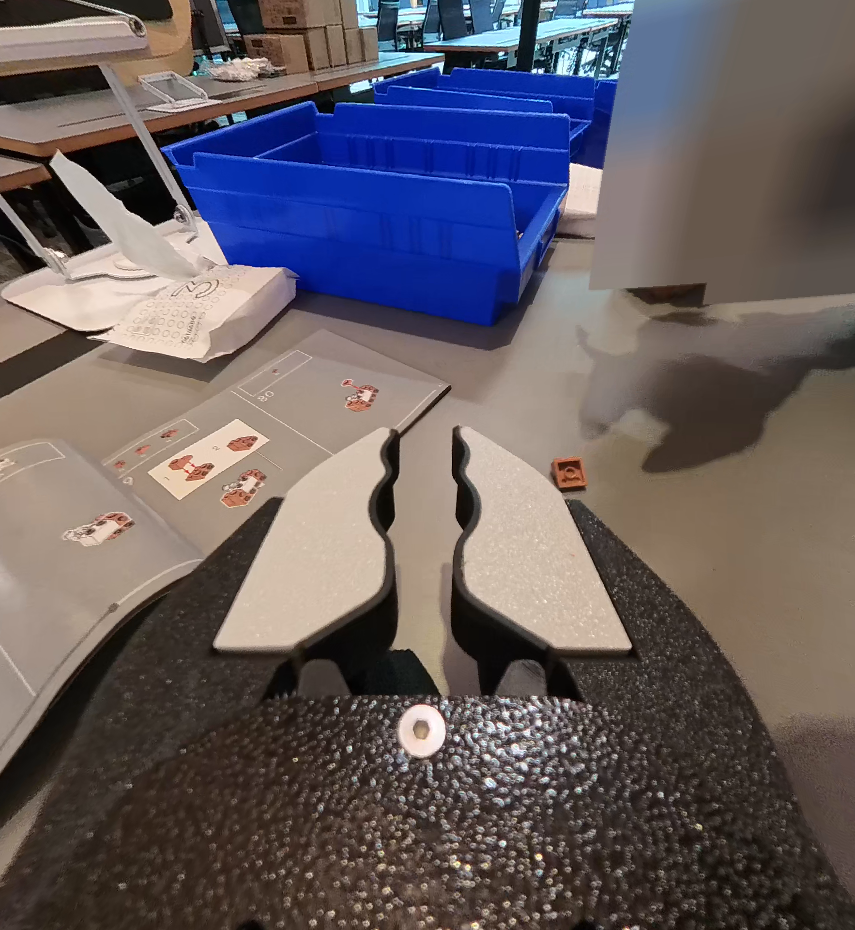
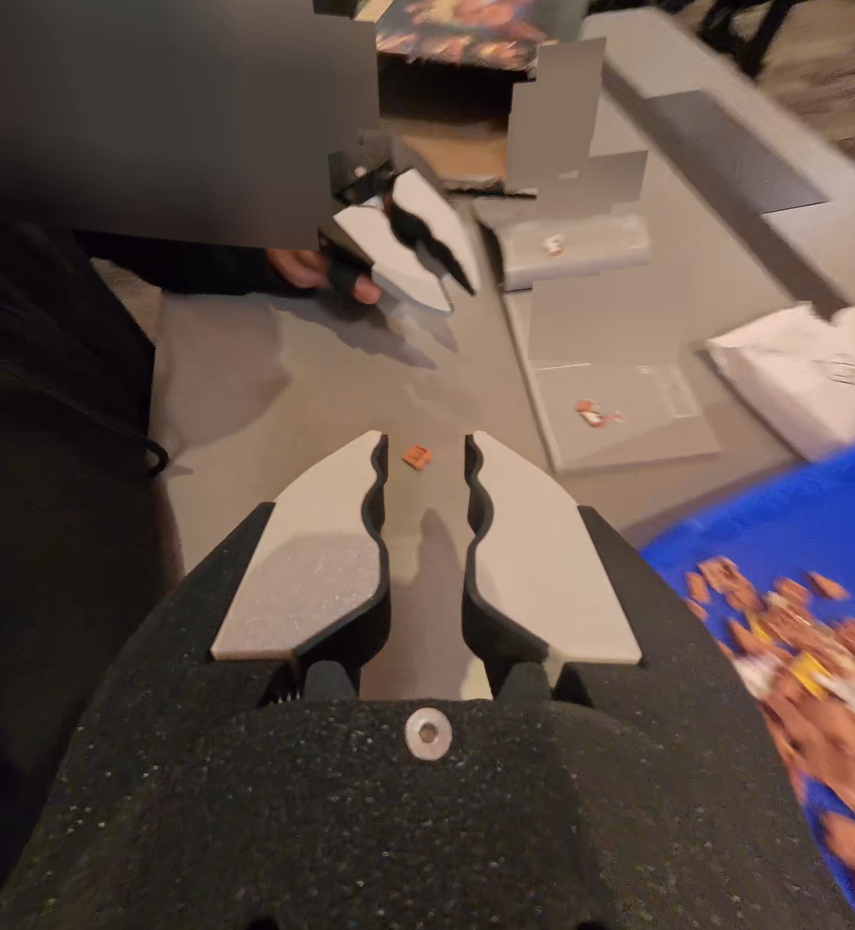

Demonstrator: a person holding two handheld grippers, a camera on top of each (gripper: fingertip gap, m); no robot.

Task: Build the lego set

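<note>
A small brown square brick (image 1: 570,473) lies on the grey table (image 1: 692,629), just right of my left gripper's fingertips. My left gripper (image 1: 424,438) is open and empty, low over the table at the corner of an open instruction booklet (image 1: 264,428). In the right wrist view the same brick (image 2: 418,457) lies on the table below and between the tips of my right gripper (image 2: 425,440). The right gripper is open, and its pads do not touch the brick. The left gripper (image 2: 458,299) also shows farther off in that view, held by a hand (image 2: 315,272).
Stacked blue bins (image 1: 365,216) stand behind the booklet. One blue bin (image 2: 792,528) at the right holds several brown bricks. A torn white paper bag (image 1: 199,312) lies at the left by a white stand. A cardboard box (image 2: 445,126) stands at the back. Spacing between my two grippers at the tips: around 15 cm.
</note>
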